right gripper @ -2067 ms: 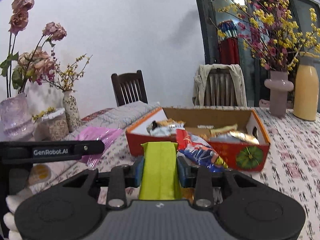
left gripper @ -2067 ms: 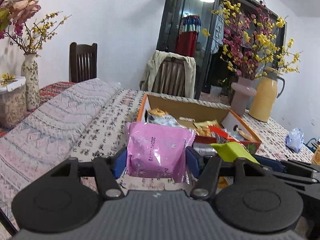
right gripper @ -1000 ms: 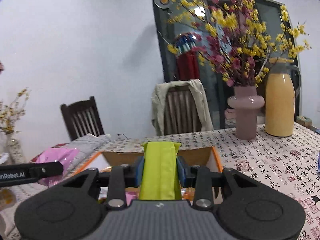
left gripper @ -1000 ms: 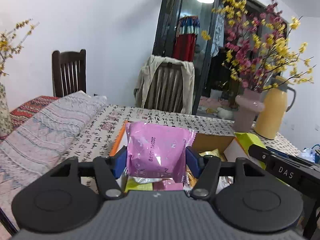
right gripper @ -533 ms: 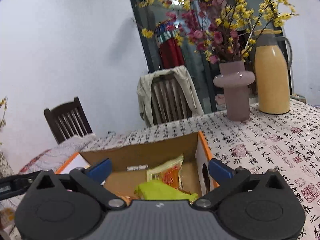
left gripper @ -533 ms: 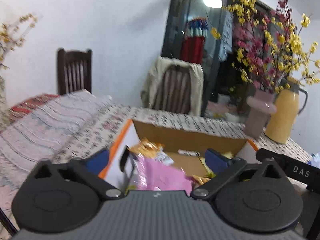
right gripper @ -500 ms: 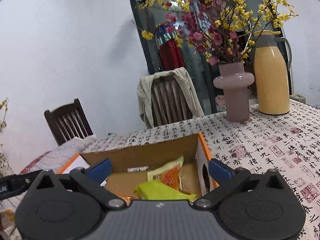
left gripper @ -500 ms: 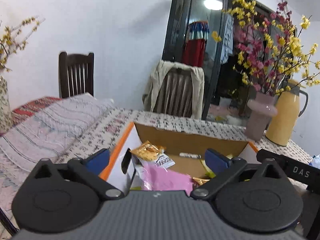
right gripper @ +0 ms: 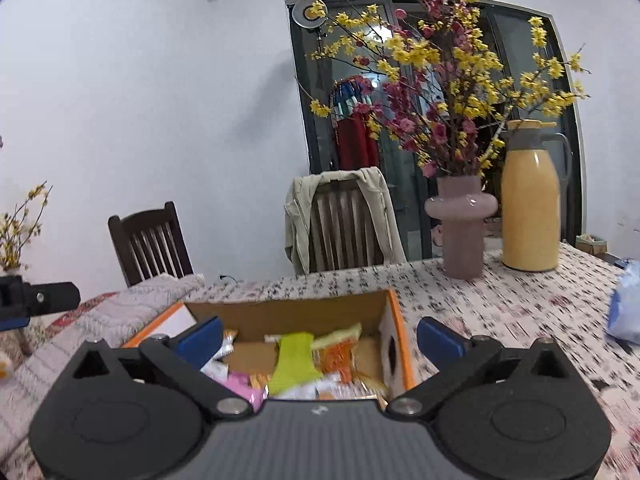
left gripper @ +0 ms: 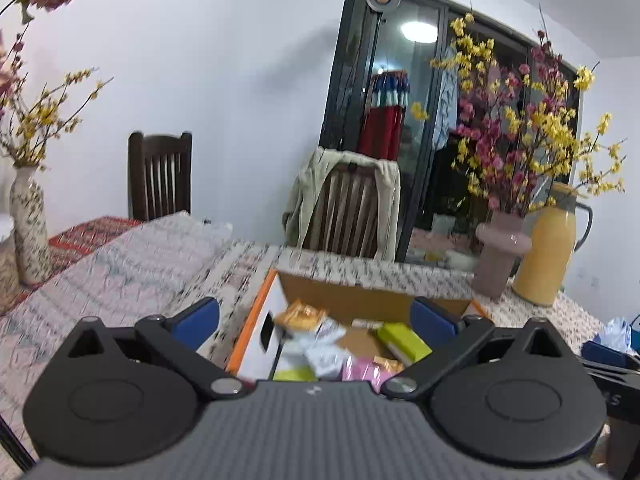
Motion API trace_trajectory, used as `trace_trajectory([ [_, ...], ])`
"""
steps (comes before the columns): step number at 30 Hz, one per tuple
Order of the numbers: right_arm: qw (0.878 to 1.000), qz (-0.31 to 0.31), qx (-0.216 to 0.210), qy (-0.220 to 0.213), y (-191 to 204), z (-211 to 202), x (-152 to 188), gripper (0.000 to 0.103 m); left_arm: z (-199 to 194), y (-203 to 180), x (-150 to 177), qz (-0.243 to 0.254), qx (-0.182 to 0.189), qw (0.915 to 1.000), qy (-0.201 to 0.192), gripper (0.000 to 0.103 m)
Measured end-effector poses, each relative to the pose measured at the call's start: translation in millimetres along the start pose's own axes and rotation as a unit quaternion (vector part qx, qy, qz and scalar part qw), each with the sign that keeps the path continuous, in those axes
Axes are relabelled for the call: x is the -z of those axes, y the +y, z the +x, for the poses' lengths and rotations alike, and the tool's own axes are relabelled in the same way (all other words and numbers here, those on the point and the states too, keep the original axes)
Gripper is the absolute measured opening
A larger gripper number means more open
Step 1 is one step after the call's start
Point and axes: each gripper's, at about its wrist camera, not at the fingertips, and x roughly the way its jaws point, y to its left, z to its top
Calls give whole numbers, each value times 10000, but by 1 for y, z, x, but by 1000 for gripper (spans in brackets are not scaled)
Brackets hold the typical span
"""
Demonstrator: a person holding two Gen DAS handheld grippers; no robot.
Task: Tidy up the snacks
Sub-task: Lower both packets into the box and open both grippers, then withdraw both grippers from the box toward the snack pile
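Above snack box (left gripper: 256, 320), both tools spread, empty

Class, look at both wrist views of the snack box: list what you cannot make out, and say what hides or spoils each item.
- Near end of the orange-rimmed cardboard box: left wrist view, hidden behind the tool body.
- Pink snack packet: left wrist view, only its top shows above the tool.
- Print on the lime-green packet: right wrist view, blurred.
- Blue plastic bag: right wrist view, cut by the right edge.
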Motion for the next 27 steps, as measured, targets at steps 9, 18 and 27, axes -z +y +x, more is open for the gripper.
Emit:
trace_trajectory([
  [9,9983,-40,153,570,-16,-29,48,103,-21,26,47,81,-215,9985,487,103],
  [18,9956,-222,192,885,-7,-45,92,103,-37,59,85,124,-660,9955,663,103],
  [27,9959,-565,235,671,5,-51,99,103,-33,77,99,67,-812,9941,710,103],
])
